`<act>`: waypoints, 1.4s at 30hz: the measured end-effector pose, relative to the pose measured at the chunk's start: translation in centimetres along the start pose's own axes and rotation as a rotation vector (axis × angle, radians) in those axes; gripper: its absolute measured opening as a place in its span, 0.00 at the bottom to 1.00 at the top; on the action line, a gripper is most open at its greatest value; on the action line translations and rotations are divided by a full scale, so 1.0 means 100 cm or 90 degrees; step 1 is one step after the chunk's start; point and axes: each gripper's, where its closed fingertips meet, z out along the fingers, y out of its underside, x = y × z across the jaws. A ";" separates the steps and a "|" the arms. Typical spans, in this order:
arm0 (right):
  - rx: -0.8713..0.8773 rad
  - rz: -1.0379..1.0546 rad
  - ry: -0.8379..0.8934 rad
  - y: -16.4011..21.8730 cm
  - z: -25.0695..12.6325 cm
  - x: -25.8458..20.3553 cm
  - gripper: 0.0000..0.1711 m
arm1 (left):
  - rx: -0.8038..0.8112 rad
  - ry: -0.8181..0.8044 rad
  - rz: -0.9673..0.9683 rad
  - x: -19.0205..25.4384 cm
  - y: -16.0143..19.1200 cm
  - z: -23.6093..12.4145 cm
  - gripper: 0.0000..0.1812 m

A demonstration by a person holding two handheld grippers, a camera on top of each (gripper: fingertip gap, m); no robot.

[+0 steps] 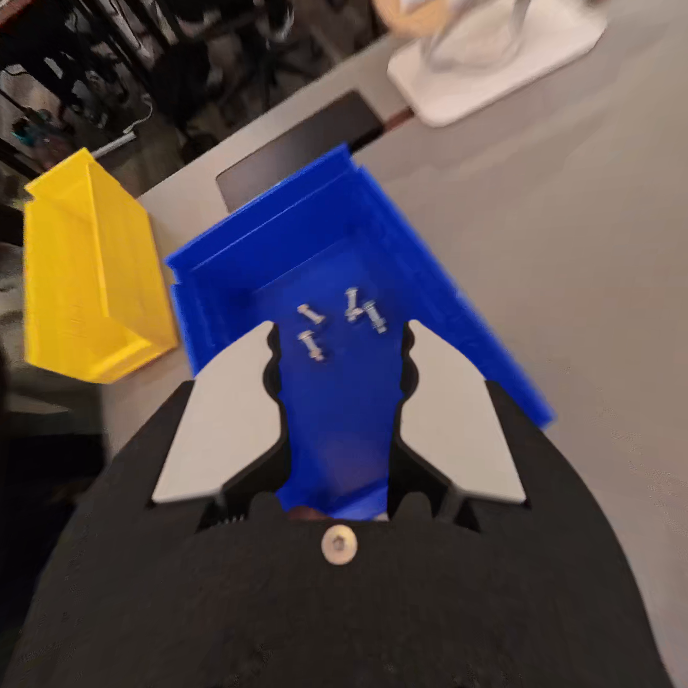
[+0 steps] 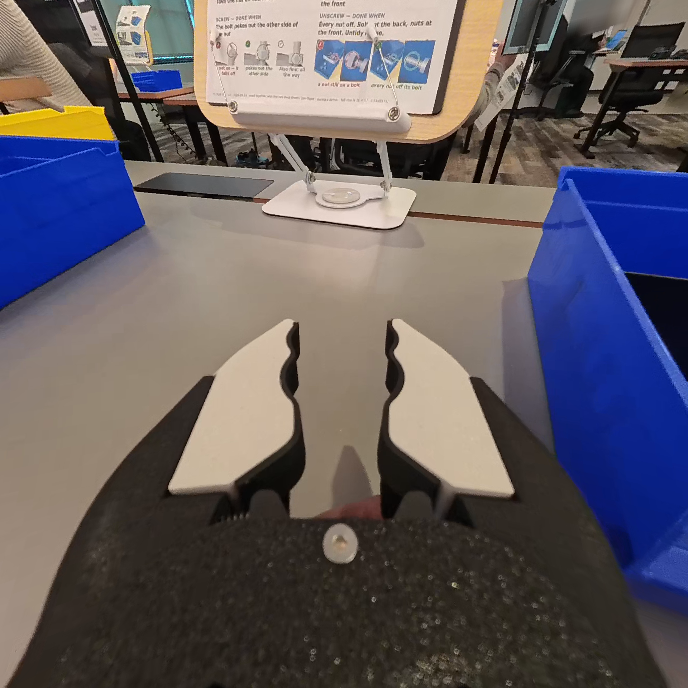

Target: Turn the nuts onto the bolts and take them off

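Several silver bolts with nuts on them (image 1: pixel 312 346) lie on the floor of a blue bin (image 1: pixel 298 238) in the left wrist view. My left gripper (image 1: pixel 340 327) is open and empty, held above the bin's near end with the bolts just beyond its fingertips. The view is blurred. My right gripper (image 2: pixel 342 324) is open and empty, low over the bare grey table (image 2: pixel 260 279). The same blue bin (image 2: pixel 56 216) stands to its left and a second blue bin (image 2: pixel 603 335) close on its right.
A yellow bin (image 1: pixel 85 268) stands left of the blue bin, near the table's edge; it also shows in the right wrist view (image 2: pixel 56 119). A white stand (image 2: pixel 338 204) holding an instruction board (image 2: pixel 327 56) sits at the table's back, beside a black flat pad (image 2: pixel 204 184). My right fingertips sit around 45 centimeters from my left ones.
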 end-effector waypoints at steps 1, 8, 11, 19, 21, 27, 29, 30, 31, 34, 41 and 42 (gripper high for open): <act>0.001 0.003 -0.002 0.000 0.000 0.000 0.26 | -0.045 -0.008 0.052 -0.011 0.005 0.011 0.34; 0.004 0.012 -0.008 -0.001 -0.001 0.000 0.25 | -0.356 0.063 0.321 -0.039 0.059 0.082 0.29; 0.005 0.009 -0.009 -0.001 -0.001 0.000 0.25 | -0.416 0.118 0.314 -0.038 0.073 0.105 0.29; 0.004 0.009 -0.013 -0.001 -0.001 -0.001 0.24 | -0.396 0.188 0.359 -0.022 0.076 0.135 0.28; 0.002 0.009 -0.014 0.000 0.000 -0.001 0.23 | -0.394 0.160 0.362 -0.025 0.079 0.141 0.25; -0.003 0.005 -0.017 0.001 0.001 -0.003 0.23 | -0.407 0.143 0.282 -0.024 0.091 0.150 0.23; -0.003 0.003 -0.018 0.001 0.001 -0.003 0.22 | -0.408 0.130 0.271 -0.025 0.093 0.154 0.22; -0.002 0.004 -0.019 0.000 0.001 -0.003 0.22 | -0.403 0.126 0.271 -0.026 0.093 0.155 0.22; -0.002 0.005 -0.019 0.000 0.000 -0.003 0.22 | -0.402 0.120 0.266 -0.027 0.093 0.157 0.21; -0.002 0.005 -0.020 0.000 0.001 -0.003 0.22 | -0.415 0.096 0.231 -0.033 0.095 0.161 0.21; -0.002 0.008 -0.024 0.000 0.001 -0.003 0.21 | -0.432 0.021 0.207 -0.060 0.098 0.156 0.19; -0.003 0.008 -0.025 0.001 0.001 -0.003 0.21 | -0.424 0.028 0.192 -0.057 0.096 0.155 0.19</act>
